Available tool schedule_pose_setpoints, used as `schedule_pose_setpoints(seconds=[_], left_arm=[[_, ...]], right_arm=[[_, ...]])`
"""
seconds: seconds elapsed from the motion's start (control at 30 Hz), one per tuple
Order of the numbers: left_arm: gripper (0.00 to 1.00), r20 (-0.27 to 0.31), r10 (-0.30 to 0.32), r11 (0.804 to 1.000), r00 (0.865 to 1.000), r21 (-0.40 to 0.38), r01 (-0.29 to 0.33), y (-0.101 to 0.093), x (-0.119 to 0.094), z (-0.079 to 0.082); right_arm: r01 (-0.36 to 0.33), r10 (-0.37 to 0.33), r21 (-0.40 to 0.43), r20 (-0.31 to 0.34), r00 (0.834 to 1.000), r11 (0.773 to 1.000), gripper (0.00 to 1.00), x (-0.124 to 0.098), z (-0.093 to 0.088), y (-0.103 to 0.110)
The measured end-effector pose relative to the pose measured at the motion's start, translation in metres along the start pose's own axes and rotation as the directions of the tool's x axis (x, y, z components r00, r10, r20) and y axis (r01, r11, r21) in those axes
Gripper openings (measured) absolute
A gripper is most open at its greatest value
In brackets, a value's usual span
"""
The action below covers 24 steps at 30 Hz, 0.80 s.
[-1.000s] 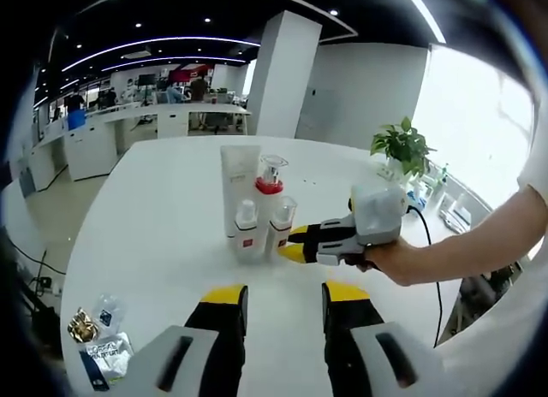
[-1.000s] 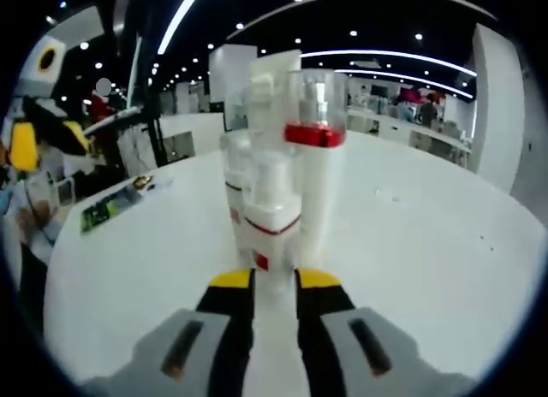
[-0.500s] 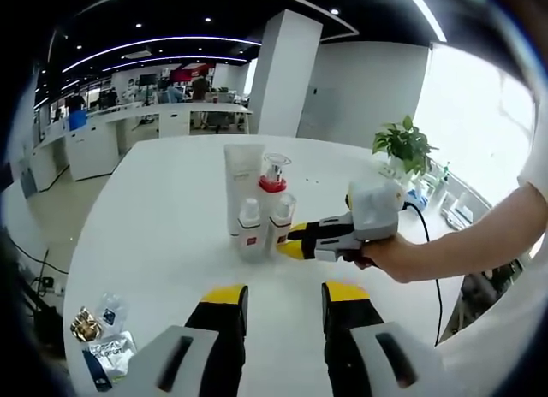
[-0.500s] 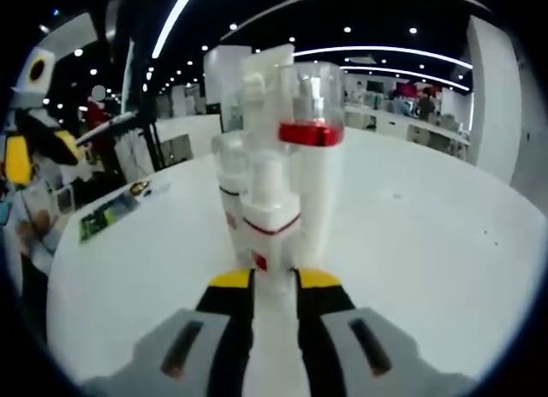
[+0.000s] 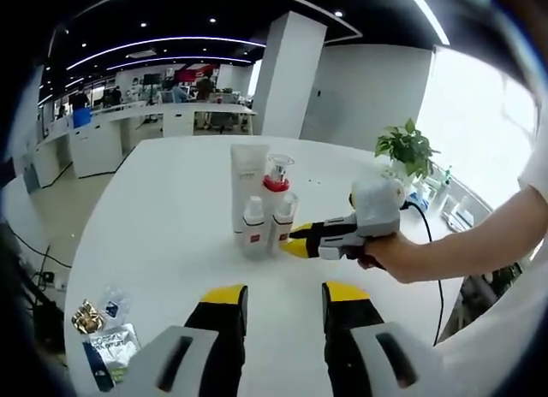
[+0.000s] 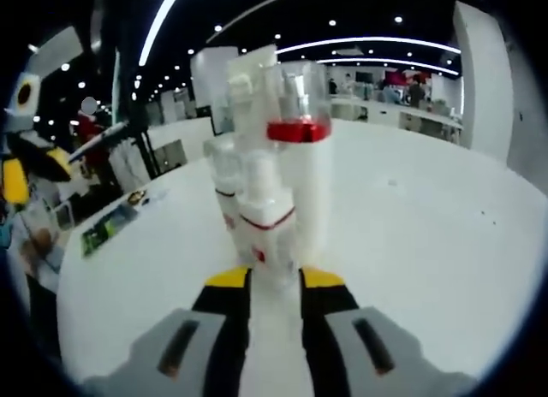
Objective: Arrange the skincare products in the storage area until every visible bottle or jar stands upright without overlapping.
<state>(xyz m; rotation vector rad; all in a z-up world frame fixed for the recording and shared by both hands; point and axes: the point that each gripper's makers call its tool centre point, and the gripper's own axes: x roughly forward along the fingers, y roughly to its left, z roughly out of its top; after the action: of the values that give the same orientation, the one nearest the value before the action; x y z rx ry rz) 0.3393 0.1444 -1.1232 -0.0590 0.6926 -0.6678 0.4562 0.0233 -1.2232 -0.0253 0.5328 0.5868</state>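
a white tabletop (image 5: 154, 209) carries everything. near its edge closest to the left gripper lie a few small sachets (image 5: 104, 333), loose and flat, well apart from the bottles. a potted plant (image 5: 407, 149) stands at the far right edge, and a black cable (image 5: 428, 243) runs across the tabletop behind the person's hand (image 5: 402, 260). open office space with desks and a white pillar lies beyond.

four products stand upright in a tight cluster near the middle of the tabletop: a tall white tube (image 5: 248, 176) at the back, a pump bottle (image 5: 275, 181) with a red collar and clear cap beside it, and two small white bottles with red bands in front, the left small bottle (image 5: 253, 228) and the right small bottle (image 5: 282, 220). they stand close together; whether they touch cannot be told.

the right gripper (image 5: 300, 239) reaches in from the right edge, its yellow-tipped jaws clenched on the base of the right small bottle, which the right gripper view shows between the tips (image 6: 272, 277). the left gripper (image 5: 282, 299) hovers back from the cluster, jaws released and spread with nothing between them.
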Motion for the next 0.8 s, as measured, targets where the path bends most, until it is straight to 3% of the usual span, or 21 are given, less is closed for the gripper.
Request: schedule_pose_setpoints(seconds=[0.07,0.33,0.43,0.57,0.7,0.8], left_arm=[[0.36,0.003,0.0,1.0,1.0,-0.008,0.0,0.0,-0.002,-0.002],[0.37,0.021,0.0,0.996,1.0,-0.087,0.002,0.003,-0.013,-0.016],[0.37,0.054,-0.013,0.99,0.998,-0.143,0.02,0.003,-0.02,-0.017],[0.39,0.075,-0.007,0.986,0.997,-0.163,0.019,0.007,-0.028,-0.023],[0.51,0.081,0.026,0.983,0.996,-0.186,-0.011,0.016,-0.036,-0.032],[0.52,0.077,0.043,0.981,0.996,-0.191,-0.027,0.024,-0.042,-0.04]], right_arm=[[-0.011,0.012,0.047,-0.017,1.0,0.999,0.22,-0.006,-0.004,0.005],[-0.047,0.048,0.106,-0.007,0.999,0.993,0.29,-0.037,-0.01,0.029],[-0.119,0.113,0.151,0.05,0.992,0.981,0.34,-0.051,-0.006,0.05],[-0.156,0.151,0.155,0.042,0.988,0.976,0.37,-0.066,-0.013,0.071],[-0.178,0.173,0.185,0.042,0.984,0.967,0.38,-0.075,-0.018,0.087],[-0.185,0.18,0.193,0.044,0.983,0.964,0.38,-0.081,-0.02,0.098]])
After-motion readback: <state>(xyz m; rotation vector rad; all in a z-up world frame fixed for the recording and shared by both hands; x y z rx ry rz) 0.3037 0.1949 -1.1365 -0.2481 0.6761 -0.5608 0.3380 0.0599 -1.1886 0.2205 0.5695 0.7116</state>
